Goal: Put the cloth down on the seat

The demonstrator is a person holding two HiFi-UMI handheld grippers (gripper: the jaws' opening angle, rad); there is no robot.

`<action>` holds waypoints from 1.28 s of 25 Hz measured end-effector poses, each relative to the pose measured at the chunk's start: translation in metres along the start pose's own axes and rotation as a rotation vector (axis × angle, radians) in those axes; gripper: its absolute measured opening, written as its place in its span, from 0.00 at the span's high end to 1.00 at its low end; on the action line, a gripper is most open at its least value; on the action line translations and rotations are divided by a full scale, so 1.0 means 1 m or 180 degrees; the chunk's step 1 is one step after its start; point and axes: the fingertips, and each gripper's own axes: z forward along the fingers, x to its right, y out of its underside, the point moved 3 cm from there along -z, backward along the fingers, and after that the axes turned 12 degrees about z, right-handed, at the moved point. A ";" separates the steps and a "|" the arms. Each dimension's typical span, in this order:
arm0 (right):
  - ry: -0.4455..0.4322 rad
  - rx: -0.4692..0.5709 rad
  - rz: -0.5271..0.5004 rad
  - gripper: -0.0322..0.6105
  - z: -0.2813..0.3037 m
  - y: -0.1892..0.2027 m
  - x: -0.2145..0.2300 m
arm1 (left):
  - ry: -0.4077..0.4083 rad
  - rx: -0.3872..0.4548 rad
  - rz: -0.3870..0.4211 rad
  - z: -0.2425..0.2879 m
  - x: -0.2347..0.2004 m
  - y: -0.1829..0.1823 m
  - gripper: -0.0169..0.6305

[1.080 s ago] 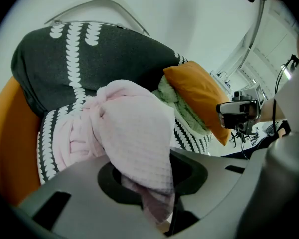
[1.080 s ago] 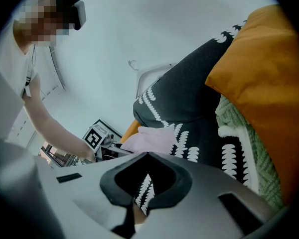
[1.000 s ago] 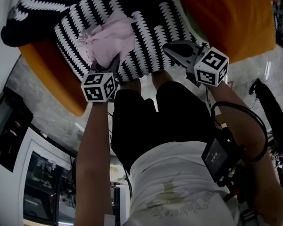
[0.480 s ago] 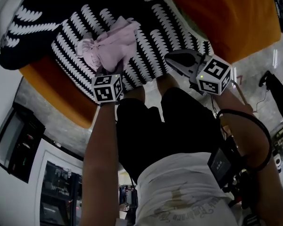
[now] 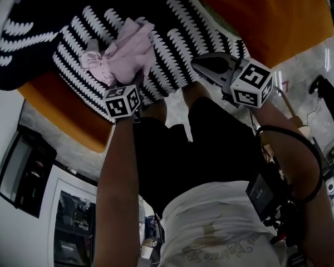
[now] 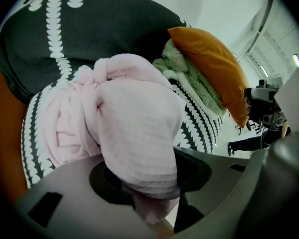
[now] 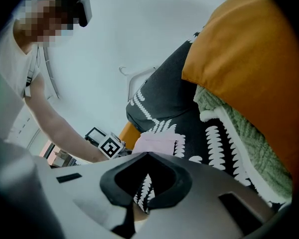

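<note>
The pink cloth (image 5: 122, 52) lies bunched on the black-and-white patterned throw (image 5: 178, 43) that covers the orange seat (image 5: 61, 99). In the head view its long axis runs on a slant, from a gathered, knotted end at lower left to a flatter flap pointing to the upper right, toward the back of the seat. Its near edge reaches down to the left gripper (image 5: 133, 78), which points steeply down at it. In the left gripper view the jaws have just been opening and stand parted, with a fold of the cloth between them and bulging over them; a dark gap shows beside the cloth at the right-hand pad. The right gripper (image 5: 199, 63) hangs over the front edge of the throw, well apart from the cloth, jaws closed tip to tip on nothing, so that only the throw's pattern shows through the hollow between the pads. An orange cushion (image 6: 209, 63) and a green knitted blanket (image 6: 189, 78) lie farther along the seat
</note>
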 end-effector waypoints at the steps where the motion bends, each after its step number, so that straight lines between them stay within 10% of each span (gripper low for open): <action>1: -0.0002 0.0007 -0.0002 0.93 -0.001 0.000 0.000 | 0.0026 -0.0051 0.0007 0.002 0.002 0.001 0.63; 8: -0.0007 0.0117 -0.0015 0.93 -0.016 0.012 -0.011 | 0.0028 -0.0323 -0.0002 -0.011 0.020 0.019 0.37; 15: 0.0003 0.0172 -0.0138 0.93 -0.012 0.003 -0.025 | 0.0012 -0.0252 0.0009 -0.064 0.023 0.033 0.37; 32: 0.0048 0.0094 -0.0856 0.93 0.018 -0.020 -0.177 | 0.0112 0.1233 -0.0336 -0.247 0.039 0.079 0.54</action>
